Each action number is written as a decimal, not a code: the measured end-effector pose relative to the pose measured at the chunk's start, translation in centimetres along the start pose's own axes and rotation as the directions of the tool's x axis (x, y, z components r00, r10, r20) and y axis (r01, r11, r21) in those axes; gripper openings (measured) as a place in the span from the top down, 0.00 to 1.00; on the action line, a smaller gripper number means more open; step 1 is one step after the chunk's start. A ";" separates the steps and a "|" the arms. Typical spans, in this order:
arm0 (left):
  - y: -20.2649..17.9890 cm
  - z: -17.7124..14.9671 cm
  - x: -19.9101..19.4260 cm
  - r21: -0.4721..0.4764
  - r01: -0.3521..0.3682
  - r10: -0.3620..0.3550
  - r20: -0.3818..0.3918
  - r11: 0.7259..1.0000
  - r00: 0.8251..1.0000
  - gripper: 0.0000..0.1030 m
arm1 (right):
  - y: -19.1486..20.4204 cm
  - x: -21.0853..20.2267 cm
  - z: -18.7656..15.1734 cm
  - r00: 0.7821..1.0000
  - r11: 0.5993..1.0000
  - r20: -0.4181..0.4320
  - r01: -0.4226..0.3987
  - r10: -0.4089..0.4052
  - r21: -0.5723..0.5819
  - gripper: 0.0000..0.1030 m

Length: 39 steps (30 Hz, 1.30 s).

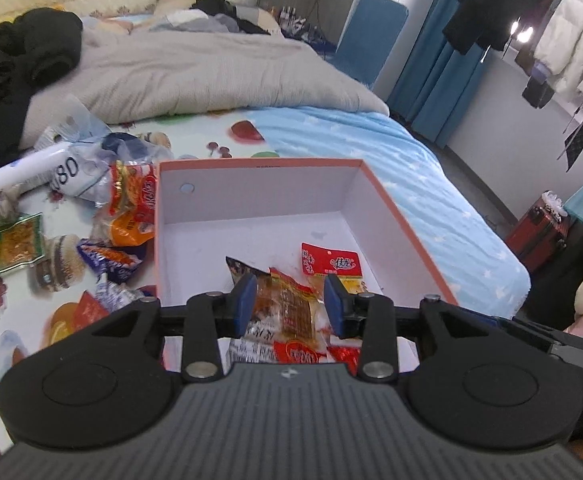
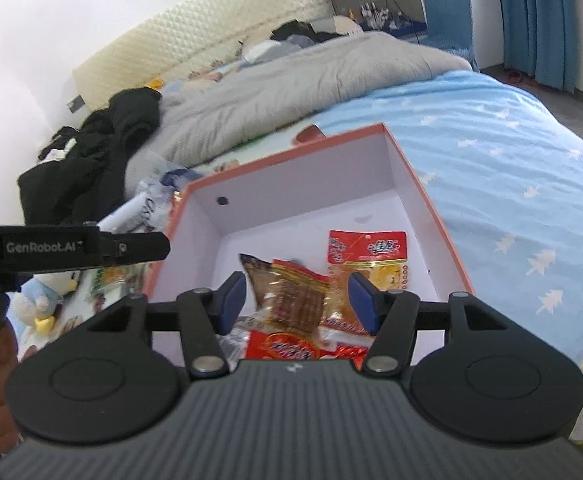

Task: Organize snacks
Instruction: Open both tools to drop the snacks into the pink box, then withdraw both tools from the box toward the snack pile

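Note:
An open box (image 1: pixel 387 196) (image 2: pixel 431 200) with orange rim and white inside sits on the bed. It holds several snack packets: a brown-orange one (image 1: pixel 291 304) (image 2: pixel 295 300) and a red-yellow one (image 1: pixel 331 262) (image 2: pixel 367 252). My left gripper (image 1: pixel 290 304) is open above the box's near end, nothing between its blue pads (image 1: pixel 247 300). My right gripper (image 2: pixel 297 300) is open too, above the same packets. Loose snack packets (image 1: pixel 131 200) lie left of the box, among them a green one (image 1: pixel 9 248) and a purple one (image 1: pixel 109 260).
A grey duvet (image 1: pixel 195 68) and black clothes (image 1: pixel 15 64) lie behind the snacks. A white roll (image 1: pixel 31 168) rests by the pile. Blue sheet (image 2: pixel 511 168) lies right of the box. The left gripper's body (image 2: pixel 71 246) shows at the right wrist view's left edge.

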<state>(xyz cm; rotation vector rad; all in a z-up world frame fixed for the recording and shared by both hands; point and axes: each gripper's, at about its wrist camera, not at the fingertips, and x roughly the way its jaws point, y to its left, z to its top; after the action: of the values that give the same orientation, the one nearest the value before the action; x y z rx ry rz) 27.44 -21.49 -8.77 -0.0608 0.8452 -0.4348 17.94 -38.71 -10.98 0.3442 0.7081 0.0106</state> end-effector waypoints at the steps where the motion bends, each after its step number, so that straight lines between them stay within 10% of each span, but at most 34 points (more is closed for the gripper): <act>1: 0.0 -0.3 -1.0 -0.001 -0.001 0.001 0.008 1.000 1.000 0.59 | 0.4 -0.8 -0.2 1.000 1.000 0.009 -0.005 0.005 -0.002 0.42; 17: 1.1 -7.4 -14.4 -0.055 -0.017 0.023 0.114 0.998 0.993 0.59 | 7.1 -9.6 -4.6 0.993 0.993 0.083 -0.075 0.082 -0.086 0.42; 39: 7.1 -15.3 -22.0 -0.187 -0.091 0.116 0.128 0.978 0.985 0.59 | 13.6 -11.3 -10.7 0.984 0.968 0.047 -0.162 0.174 -0.194 0.42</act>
<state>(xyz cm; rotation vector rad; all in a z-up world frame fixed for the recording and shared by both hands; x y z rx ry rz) 5.90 -4.53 -4.89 -0.2108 0.7458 -0.2516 3.96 -24.02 -7.14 0.2198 0.6077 0.2259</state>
